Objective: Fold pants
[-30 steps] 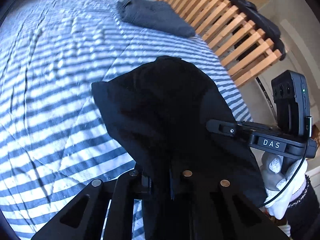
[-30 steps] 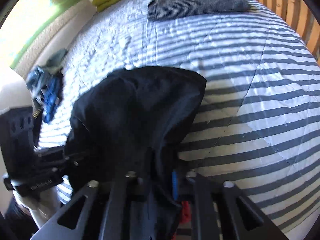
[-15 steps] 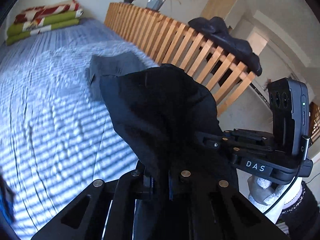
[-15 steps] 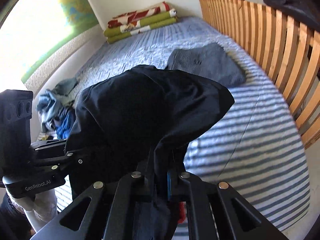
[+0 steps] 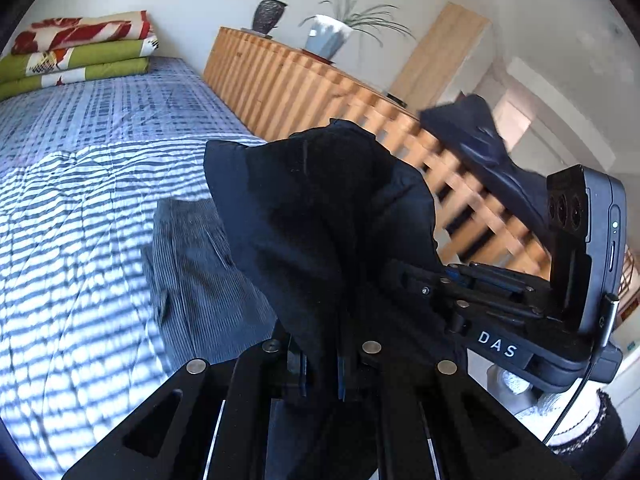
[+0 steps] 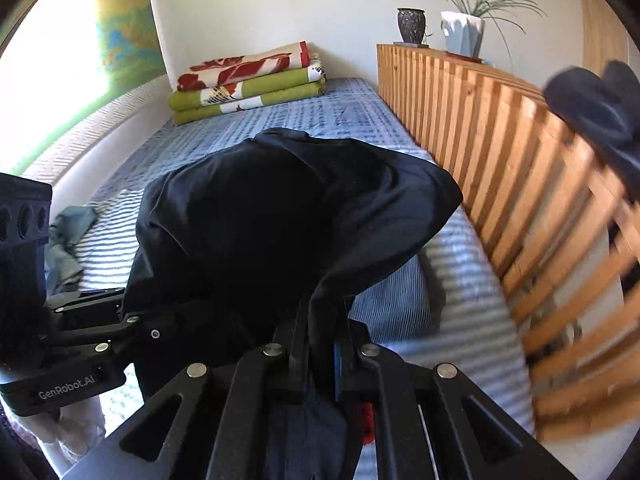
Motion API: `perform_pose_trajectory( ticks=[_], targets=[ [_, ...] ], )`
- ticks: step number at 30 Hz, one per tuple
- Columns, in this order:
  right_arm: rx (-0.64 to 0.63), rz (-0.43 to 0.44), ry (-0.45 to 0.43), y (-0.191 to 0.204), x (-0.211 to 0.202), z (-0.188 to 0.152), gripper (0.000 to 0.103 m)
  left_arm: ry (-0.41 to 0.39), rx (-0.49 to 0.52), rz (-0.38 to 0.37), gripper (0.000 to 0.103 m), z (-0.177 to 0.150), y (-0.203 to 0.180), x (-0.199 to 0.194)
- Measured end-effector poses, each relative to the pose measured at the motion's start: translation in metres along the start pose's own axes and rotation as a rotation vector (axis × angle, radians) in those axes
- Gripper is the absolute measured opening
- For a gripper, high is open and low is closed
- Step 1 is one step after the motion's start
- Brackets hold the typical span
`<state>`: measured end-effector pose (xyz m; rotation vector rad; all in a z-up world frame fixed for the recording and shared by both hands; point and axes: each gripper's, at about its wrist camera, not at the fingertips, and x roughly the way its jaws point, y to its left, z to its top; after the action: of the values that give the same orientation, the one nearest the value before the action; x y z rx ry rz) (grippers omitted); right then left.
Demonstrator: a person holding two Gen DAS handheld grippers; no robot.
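A pair of black pants [image 5: 320, 216] hangs bunched in the air above the striped bed, held up by both grippers side by side. My left gripper [image 5: 320, 364] is shut on a fold of the black pants. In the right wrist view the same black pants [image 6: 280, 216] drape over my right gripper [image 6: 322, 344], which is shut on the cloth too. The left gripper's body [image 6: 60, 344] shows at the left of that view, and the right gripper's body [image 5: 520, 312] at the right of the left wrist view. The fingertips are hidden by cloth.
A folded grey striped garment [image 5: 200, 280] lies on the blue-striped bed [image 5: 72, 208] below the pants. A wooden slatted rail [image 6: 500, 160] runs along the right, with dark clothing [image 6: 600, 120] draped on it. Folded blankets [image 6: 248, 84] sit at the bed's far end; crumpled clothes [image 6: 68, 240] lie left.
Both grippers have lifted the black pants up and tilted toward the far end of the bed. The grey folded garment now lies right below the pants instead of far away.
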<state>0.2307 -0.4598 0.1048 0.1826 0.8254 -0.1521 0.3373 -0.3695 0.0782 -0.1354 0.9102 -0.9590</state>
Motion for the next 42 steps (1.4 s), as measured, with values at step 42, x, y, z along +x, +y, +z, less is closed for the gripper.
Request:
perform_pose_trajectory(
  ticks=[42],
  targets=[
    [0.106, 0.166, 0.108, 0.003, 0.128, -0.097, 0.002, 0.102, -0.037, 0.16, 0.04, 0.013, 0.145, 0.057]
  ],
)
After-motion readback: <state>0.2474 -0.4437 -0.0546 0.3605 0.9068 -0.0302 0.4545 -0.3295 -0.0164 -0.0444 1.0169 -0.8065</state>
